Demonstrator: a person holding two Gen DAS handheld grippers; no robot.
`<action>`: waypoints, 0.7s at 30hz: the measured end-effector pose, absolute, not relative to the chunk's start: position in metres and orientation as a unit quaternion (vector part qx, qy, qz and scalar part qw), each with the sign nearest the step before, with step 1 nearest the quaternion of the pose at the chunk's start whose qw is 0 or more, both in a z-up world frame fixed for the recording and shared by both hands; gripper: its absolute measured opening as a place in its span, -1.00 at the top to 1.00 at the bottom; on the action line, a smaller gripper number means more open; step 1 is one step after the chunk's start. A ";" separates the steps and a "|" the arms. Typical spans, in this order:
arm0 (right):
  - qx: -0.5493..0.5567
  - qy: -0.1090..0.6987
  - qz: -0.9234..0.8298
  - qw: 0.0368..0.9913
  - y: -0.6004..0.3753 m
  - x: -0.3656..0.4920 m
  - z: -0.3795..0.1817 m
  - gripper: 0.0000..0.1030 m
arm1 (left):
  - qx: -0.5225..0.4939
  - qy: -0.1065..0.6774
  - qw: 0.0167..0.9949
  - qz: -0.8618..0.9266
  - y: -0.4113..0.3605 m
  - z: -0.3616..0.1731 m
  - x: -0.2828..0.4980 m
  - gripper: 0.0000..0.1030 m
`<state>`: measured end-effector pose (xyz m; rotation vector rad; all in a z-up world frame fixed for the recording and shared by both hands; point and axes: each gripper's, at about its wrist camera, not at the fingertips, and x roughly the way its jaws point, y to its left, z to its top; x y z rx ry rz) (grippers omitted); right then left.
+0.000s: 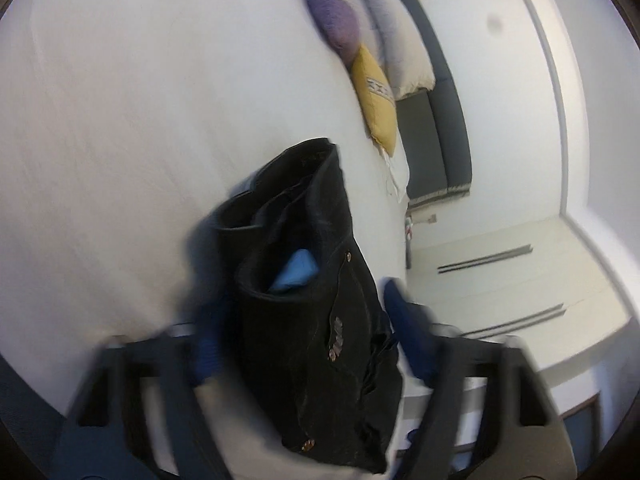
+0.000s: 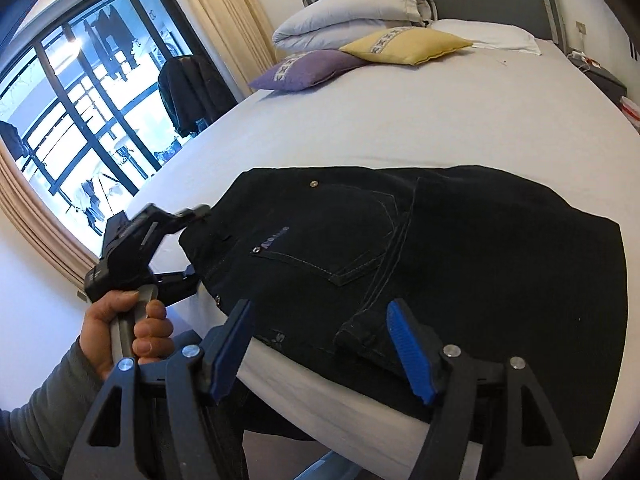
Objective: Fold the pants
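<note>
Black jeans (image 2: 440, 256) lie on the white bed sheet (image 2: 400, 128) at the near edge of the mattress, back pocket up, already doubled over, long axis running across the bed edge from the waistband at the person's left to the fold at the right. Left gripper (image 2: 192, 240), held in the left hand (image 2: 124, 332), sits at the waistband corner; its jaws look spread around the cloth, though whether they pinch it I cannot tell. In the left wrist view the waistband bunches up between the blue pads (image 1: 404, 320), which stand apart. Right gripper (image 2: 324, 352) hovers wide open, holding nothing, just above the near hem edge. Judgement: the next fold turns on this axis. The left gripper is nearer the waistband end, so it would carry that end rightward over the fold. Purple cushion (image 2: 308, 70) and yellow cushion (image 2: 404, 46) lie well apart, by the headboard.
</note>
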<state>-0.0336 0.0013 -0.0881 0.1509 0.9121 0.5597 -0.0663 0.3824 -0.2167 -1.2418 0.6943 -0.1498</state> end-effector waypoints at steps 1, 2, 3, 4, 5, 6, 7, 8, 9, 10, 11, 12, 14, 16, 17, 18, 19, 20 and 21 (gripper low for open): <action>0.072 0.433 0.266 0.858 0.001 -0.034 -0.088 -0.38 | -0.582 0.321 0.744 -0.065 0.382 -0.227 -0.065 0.60; 0.074 0.431 0.265 0.859 -0.001 -0.034 -0.088 -0.38 | -0.598 0.318 0.733 -0.063 0.386 -0.234 -0.067 0.70; 0.077 0.429 0.262 0.861 -0.004 -0.033 -0.088 -0.38 | -0.608 0.314 0.726 -0.062 0.388 -0.239 -0.068 0.73; 0.079 0.427 0.260 0.862 -0.006 -0.033 -0.088 -0.38 | -0.608 0.311 0.728 -0.063 0.388 -0.242 -0.068 0.74; 0.081 0.426 0.257 0.864 -0.009 -0.031 -0.088 -0.38 | -0.601 0.307 0.735 -0.064 0.387 -0.242 -0.070 0.75; 0.085 0.425 0.253 0.865 -0.012 -0.031 -0.088 -0.38 | -0.600 0.306 0.737 -0.063 0.386 -0.243 -0.070 0.75; 0.090 0.425 0.248 0.866 -0.017 -0.030 -0.089 -0.38 | -0.601 0.303 0.737 -0.063 0.385 -0.248 -0.071 0.76; 0.097 0.427 0.243 0.866 -0.021 -0.029 -0.091 -0.38 | -0.603 0.301 0.736 -0.063 0.385 -0.248 -0.072 0.76; 0.105 0.429 0.239 0.865 -0.026 -0.028 -0.093 -0.38 | -0.602 0.300 0.737 -0.062 0.384 -0.250 -0.070 0.76; 0.112 0.431 0.236 0.863 -0.029 -0.027 -0.094 -0.38 | -0.600 0.300 0.740 -0.062 0.383 -0.251 -0.068 0.77; 0.120 0.436 0.233 0.861 -0.033 -0.025 -0.098 -0.38 | -0.595 0.300 0.743 -0.061 0.383 -0.248 -0.068 0.77; 0.126 0.443 0.230 0.857 -0.037 -0.023 -0.102 -0.38 | -0.589 0.300 0.748 -0.061 0.382 -0.245 -0.068 0.77; 0.142 0.461 0.219 0.848 -0.045 -0.017 -0.113 -0.38 | -0.574 0.299 0.760 -0.063 0.379 -0.234 -0.068 0.77; 0.164 0.476 0.207 0.839 -0.056 -0.012 -0.125 -0.40 | -0.551 0.299 0.776 -0.066 0.374 -0.212 -0.070 0.77; 0.177 0.484 0.203 0.833 -0.061 -0.009 -0.132 -0.43 | -0.535 0.299 0.787 -0.069 0.369 -0.201 -0.069 0.77; 0.191 0.495 0.197 0.824 -0.067 -0.006 -0.140 -0.45 | -0.512 0.298 0.802 -0.076 0.362 -0.185 -0.068 0.77; 0.207 0.506 0.186 0.816 -0.074 -0.004 -0.148 -0.45 | -0.491 0.297 0.815 -0.085 0.354 -0.172 -0.068 0.77; 0.224 0.506 0.185 0.812 -0.081 -0.003 -0.151 -0.45 | -0.460 0.296 0.832 -0.096 0.341 -0.155 -0.065 0.77; 0.252 0.498 0.187 0.808 -0.092 -0.002 -0.151 -0.45 | -0.414 0.296 0.854 -0.111 0.322 -0.135 -0.062 0.77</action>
